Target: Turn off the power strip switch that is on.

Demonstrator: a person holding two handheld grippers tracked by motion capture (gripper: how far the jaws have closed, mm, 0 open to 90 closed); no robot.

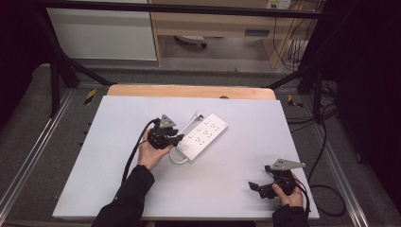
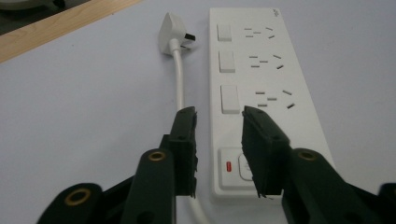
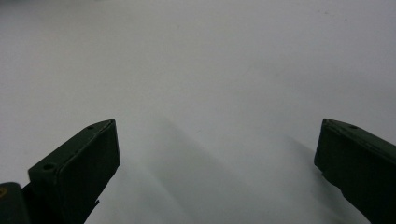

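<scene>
Hovering at the near end of the power strip [image 2: 261, 93], left hand-held gripper [image 2: 219, 116]: jaws parted, nothing between the pads, lined up over the strip's master switch [image 2: 232, 166], likely to press it. Strip lies slantwise mid-counter [image 1: 118, 179], its white plug [image 2: 172, 28] loose beside it toward the far edge. Right hand-held gripper [image 1: 257, 188]: wide open, empty, parked near the counter's near right corner.
</scene>
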